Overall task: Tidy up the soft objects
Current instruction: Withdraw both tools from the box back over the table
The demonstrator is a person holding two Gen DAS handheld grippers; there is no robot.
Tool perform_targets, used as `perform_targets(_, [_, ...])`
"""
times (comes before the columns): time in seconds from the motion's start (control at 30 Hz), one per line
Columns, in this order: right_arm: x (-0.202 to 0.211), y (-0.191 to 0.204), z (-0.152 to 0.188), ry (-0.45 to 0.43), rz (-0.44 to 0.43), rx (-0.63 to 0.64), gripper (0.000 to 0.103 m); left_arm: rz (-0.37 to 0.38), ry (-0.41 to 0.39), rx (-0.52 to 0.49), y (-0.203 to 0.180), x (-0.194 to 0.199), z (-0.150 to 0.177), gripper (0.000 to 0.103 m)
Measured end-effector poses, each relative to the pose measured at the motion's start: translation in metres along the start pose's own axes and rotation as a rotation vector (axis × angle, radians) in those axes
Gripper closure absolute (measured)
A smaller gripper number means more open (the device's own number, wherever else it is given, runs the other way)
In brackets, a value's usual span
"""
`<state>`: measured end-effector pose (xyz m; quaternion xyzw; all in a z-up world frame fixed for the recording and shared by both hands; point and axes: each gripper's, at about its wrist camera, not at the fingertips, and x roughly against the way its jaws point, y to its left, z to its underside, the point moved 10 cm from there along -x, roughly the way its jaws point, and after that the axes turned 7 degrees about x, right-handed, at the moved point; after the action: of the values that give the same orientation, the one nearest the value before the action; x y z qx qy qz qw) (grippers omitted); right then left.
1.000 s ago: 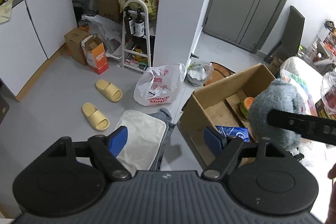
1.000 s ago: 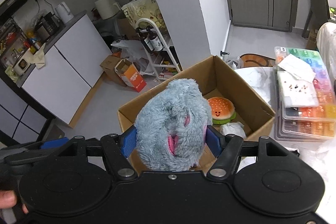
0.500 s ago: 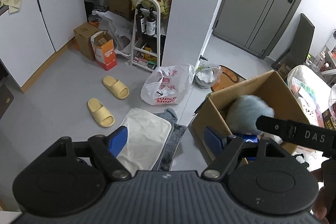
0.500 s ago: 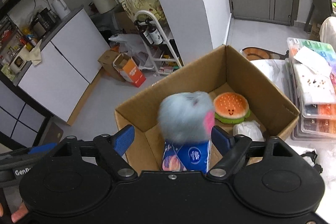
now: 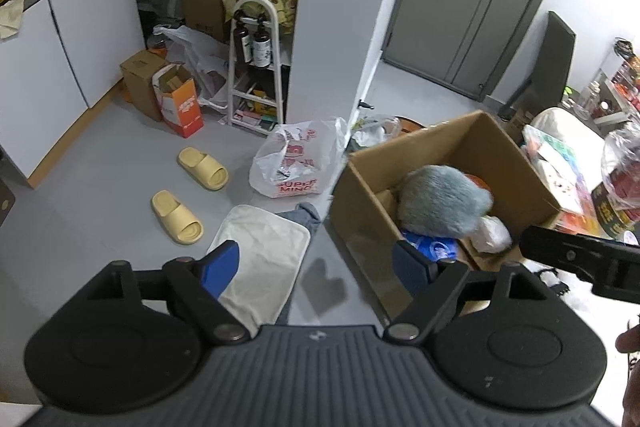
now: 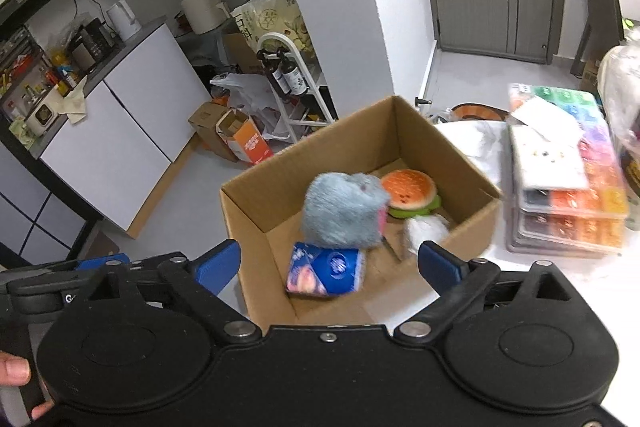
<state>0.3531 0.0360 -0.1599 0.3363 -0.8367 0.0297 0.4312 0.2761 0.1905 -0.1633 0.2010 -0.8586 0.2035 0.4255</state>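
Left gripper (image 5: pixel 316 263): black body, ribbed dark-grey plate at bottom centre of frame, two round black discs at lower left and lower right. Blue pads (image 5: pixel 219 267) fitted on black angled link arms; silver pivot screws seen at arm bases. Right gripper (image 6: pixel 328 263): smooth black housing, same discs, blue pads (image 6: pixel 440 267), small centre screw. White lettering partly seen on black bar at left edge.

Both views tilted downward past the jaws; cardboard box (image 5: pixel 432 155) (image 6: pixel 344 147) shared, right of left jaws, ahead of right jaws.
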Motion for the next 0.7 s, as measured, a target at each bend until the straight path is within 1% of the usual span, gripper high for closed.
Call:
perform_targets(0.1, [0.014,-0.012,0.003,-0.016,0.006,-0.013,0.004,0.016,0.004,-0.017,-0.010,0.004,0.005,0.016])
perform_targets(0.2, [0.028,-0.021,0.006,-0.034,0.015,-0.018,0.000,0.009,0.003,-0.038,-0.019,0.010,0.009,0.013])
perform_targets(0.27, [0.036,-0.027,0.009,-0.041,0.014,-0.026,0.000,0.017,0.012,-0.044,-0.023,0.013,0.012,0.009])
perform_targets(0.4, [0.052,-0.038,0.014,-0.052,0.013,-0.033,0.000,0.015,0.011,-0.066,-0.033,0.022,0.018,0.006])
perform_targets(0.47, [0.060,-0.042,0.018,-0.057,0.009,-0.037,0.000,0.016,0.001,-0.074,-0.037,0.028,0.020,0.000])
perform_targets(0.7, [0.089,-0.059,0.033,-0.078,0.010,-0.031,0.000,0.019,-0.032,-0.112,-0.052,0.047,0.027,0.000])
